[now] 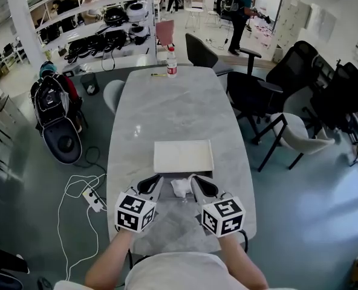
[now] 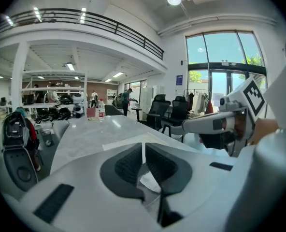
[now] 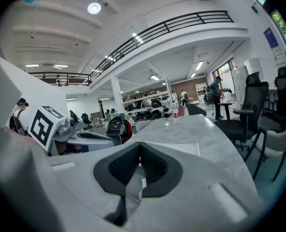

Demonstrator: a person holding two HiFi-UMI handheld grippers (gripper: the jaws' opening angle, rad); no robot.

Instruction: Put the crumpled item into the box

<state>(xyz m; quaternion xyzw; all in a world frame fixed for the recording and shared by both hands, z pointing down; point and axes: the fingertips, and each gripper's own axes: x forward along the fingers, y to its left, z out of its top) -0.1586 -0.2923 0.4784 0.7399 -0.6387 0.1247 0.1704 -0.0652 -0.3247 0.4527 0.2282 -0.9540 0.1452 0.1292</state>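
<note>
Grey marble table (image 1: 167, 107), white box (image 1: 183, 156), black chairs (image 1: 251, 95)

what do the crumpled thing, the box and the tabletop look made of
Crumpled item: probably thin paper or tissue, matte white, sharp creases.
Box: likely cardboard or plastic, plain matte white, flat and shallow.
Tabletop: stone-look, pale grey veining, slight sheen; could be laminate.

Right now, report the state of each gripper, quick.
Left gripper: closed, jaws together, holding nothing.
Right gripper: closed, jaws together, holding nothing.
</note>
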